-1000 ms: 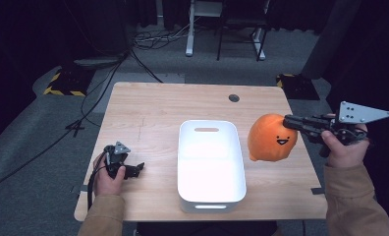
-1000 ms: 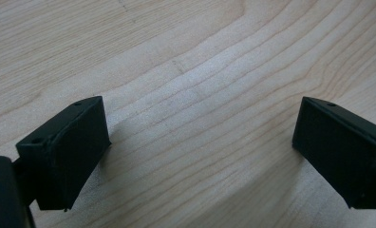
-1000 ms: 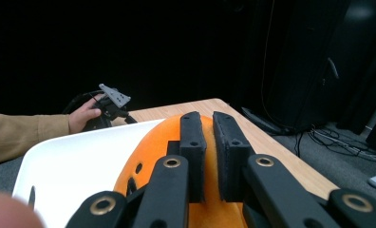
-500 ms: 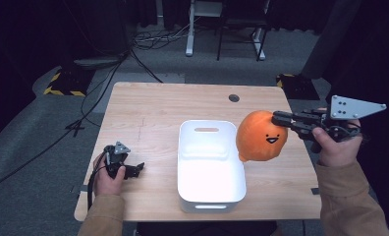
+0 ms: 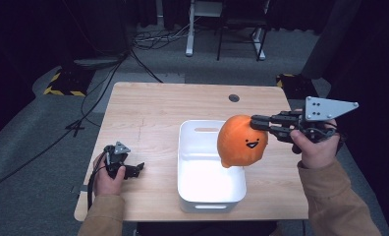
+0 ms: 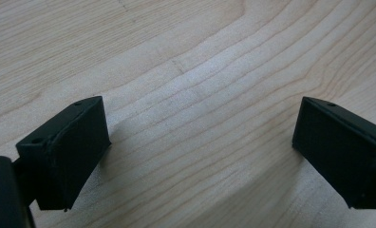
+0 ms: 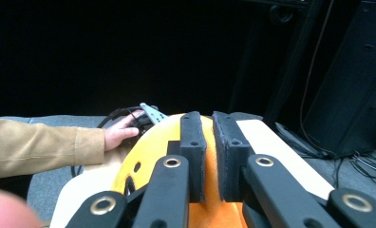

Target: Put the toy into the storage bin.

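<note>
step: plush (image 5: 242, 140) to bin (image 5: 209, 172) | right tool (image 5: 254, 123) clamped on plush; left tool (image 5: 138, 168) apart | centre over bin, lower before release

Orange plush toy (image 5: 242, 141) covers the white bin's (image 5: 187, 147) far right rim and part of its floor in the high view. In the right gripper view the right gripper (image 7: 207, 156) hides most of the plush; its lower body is cut off by the bottom edge, and a blurred pink patch sits bottom left. Left gripper (image 6: 200, 152) body is cropped in its own view, and too small in the high view to read the finger gap.
</note>
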{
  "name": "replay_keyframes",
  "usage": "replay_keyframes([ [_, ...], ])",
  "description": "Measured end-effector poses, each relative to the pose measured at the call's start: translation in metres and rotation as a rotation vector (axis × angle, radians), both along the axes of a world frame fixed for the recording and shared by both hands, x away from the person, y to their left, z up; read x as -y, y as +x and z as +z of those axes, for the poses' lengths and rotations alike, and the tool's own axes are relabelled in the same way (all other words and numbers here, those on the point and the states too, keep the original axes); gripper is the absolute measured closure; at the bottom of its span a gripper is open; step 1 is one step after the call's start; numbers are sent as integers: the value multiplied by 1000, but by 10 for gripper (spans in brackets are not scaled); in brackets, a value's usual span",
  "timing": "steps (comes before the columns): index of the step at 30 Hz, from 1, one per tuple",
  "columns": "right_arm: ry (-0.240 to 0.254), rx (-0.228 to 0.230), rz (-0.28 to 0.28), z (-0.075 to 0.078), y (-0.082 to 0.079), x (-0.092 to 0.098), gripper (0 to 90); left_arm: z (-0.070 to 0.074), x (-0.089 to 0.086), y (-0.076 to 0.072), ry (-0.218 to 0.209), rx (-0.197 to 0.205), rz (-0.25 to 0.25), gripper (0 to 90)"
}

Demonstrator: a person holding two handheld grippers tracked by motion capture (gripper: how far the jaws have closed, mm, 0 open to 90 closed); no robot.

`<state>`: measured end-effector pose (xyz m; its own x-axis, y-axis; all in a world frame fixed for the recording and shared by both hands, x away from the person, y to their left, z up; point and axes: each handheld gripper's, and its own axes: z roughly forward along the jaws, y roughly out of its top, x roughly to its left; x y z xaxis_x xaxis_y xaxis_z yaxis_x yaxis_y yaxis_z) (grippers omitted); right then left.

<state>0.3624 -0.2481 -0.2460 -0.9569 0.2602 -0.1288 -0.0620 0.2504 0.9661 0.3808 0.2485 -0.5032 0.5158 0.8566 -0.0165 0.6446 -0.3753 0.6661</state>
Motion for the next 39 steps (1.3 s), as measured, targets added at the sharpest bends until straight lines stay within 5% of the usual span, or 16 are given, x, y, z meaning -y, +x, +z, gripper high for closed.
replay_keyframes([
  [17, -27, -31, 78, -21, 3, -50, 836, 0, 0, 0, 0, -1, 0, 52],
  [39, -140, -138, 151, -72, -3, -97, 835, 0, 0, 0, -2, -1, 0, 52],
])
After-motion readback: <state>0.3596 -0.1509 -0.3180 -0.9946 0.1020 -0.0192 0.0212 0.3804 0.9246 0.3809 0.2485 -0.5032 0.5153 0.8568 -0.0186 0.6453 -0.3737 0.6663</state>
